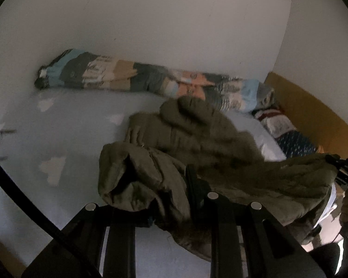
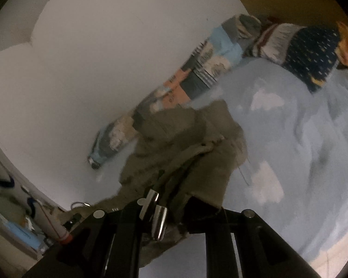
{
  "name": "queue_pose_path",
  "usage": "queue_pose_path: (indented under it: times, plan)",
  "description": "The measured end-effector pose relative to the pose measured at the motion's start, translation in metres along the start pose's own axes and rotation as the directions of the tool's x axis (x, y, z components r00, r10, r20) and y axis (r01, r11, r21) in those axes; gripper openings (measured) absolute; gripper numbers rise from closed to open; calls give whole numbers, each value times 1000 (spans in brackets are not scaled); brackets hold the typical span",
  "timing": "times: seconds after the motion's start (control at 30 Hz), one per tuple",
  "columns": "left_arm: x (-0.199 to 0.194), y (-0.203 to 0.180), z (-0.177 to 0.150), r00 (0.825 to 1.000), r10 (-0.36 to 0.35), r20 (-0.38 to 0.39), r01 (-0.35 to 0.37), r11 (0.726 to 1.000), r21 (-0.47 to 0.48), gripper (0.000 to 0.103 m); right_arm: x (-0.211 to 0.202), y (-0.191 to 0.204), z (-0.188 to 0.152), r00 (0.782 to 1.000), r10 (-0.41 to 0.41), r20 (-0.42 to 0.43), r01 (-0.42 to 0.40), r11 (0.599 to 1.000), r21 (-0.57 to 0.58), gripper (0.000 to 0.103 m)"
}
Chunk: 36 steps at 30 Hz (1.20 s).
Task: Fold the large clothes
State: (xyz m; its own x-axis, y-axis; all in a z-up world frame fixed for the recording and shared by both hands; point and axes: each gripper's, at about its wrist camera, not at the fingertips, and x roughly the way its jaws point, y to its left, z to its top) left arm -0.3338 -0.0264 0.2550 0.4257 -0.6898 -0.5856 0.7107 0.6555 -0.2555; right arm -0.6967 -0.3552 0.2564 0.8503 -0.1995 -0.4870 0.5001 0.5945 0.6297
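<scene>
Olive-drab padded fabric is bunched between the jaws of both claws: left gripper (image 1: 174, 208) clamped on one edge of the jacket (image 1: 197, 139), right gripper (image 2: 171, 210) clamped on another part of it (image 2: 178, 143). Jacket hangs part-lifted off the pale blue cloud-print sheet (image 1: 58, 139), far end still heaped on the bed. Progress: early. No crease or flat panel visible, garment is crumpled, not spread; my read is everything remains — spread, sleeves in, fold over. Count: two claws, one jacket, one long patchwork bolster (image 1: 127, 76) along the white wall (image 1: 150, 18), one dark patterned pillow (image 2: 308, 46) by the headboard. No other clothes to fold that I can make out.
</scene>
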Motion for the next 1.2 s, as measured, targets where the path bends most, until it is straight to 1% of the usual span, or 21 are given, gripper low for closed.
queue_pose_path:
  times: [0.03,0.13,0.2,0.27,0.33,0.37,0.43,0.47,0.53,0.63,0.67,0.73,0.83,0.93,0.97,1.0,1.03,1.1,1.13,1.17,1.2]
  plan:
    - [6,0,18,1000,-13,9,13,1000,-6,23,3,5,10,1000,12,5,-12,1000,7,12]
    - [26,-4,55,1000,-13,9,13,1000,-14,25,20,18,44,999,35,26,-36,999,20,12]
    - [44,-4,83,1000,-24,9,24,999,-30,26,36,20,69,999,32,40,-33,999,22,12]
    - [68,-5,111,999,-34,-13,33,998,-55,31,54,19,94,998,27,48,-28,999,27,13]
    - [90,1,137,997,-67,-30,64,994,-94,34,79,14,121,999,20,50,-22,999,34,13]
    - [98,2,145,996,-79,-35,75,991,-108,39,92,10,135,999,11,50,-13,999,40,13]
    - [117,14,164,991,-129,-36,122,980,-155,44,122,-1,161,999,-8,46,6,998,55,13]
    - [123,18,170,989,-143,-34,135,976,-170,48,137,-3,173,999,-20,45,17,998,60,13]
    - [133,29,180,988,-156,-20,149,971,-189,51,170,-10,195,998,-50,42,47,996,71,13]
    - [142,43,194,997,-71,22,74,985,-157,63,223,-25,220,995,-96,31,93,992,86,13]
    - [142,48,197,998,-38,46,44,989,-144,65,237,-31,224,994,-104,24,101,990,94,13]
    - [148,54,199,998,-10,69,18,992,-122,66,271,-43,230,990,-144,3,143,985,98,13]
    - [181,49,192,1000,11,26,-9,998,-68,67,314,-63,232,979,-201,-27,203,972,114,13]
    - [218,31,178,999,-13,-36,12,1000,-20,67,352,-86,230,966,-247,-81,257,956,140,16]
    - [232,21,173,998,-18,-52,18,1000,1,67,360,-93,229,963,-252,-97,264,952,153,18]
    - [245,10,168,997,-23,-73,25,999,22,67,365,-100,227,964,-243,-105,259,950,175,24]
    - [260,-3,163,995,-31,-98,35,998,46,67,367,-104,227,967,-232,-108,249,950,189,27]
    - [275,-23,154,992,-47,-118,55,996,73,67,361,-108,229,977,-189,-100,207,954,215,39]
    - [285,-36,149,990,-56,-132,68,993,92,67,353,-108,229,983,-163,-83,178,957,228,43]
    - [290,-45,147,988,-58,-140,73,992,106,67,341,-106,229,989,-138,-58,148,962,230,56]
    - [296,-55,143,988,-57,-144,76,989,126,67,331,-103,230,991,-130,-37,135,967,216,69]
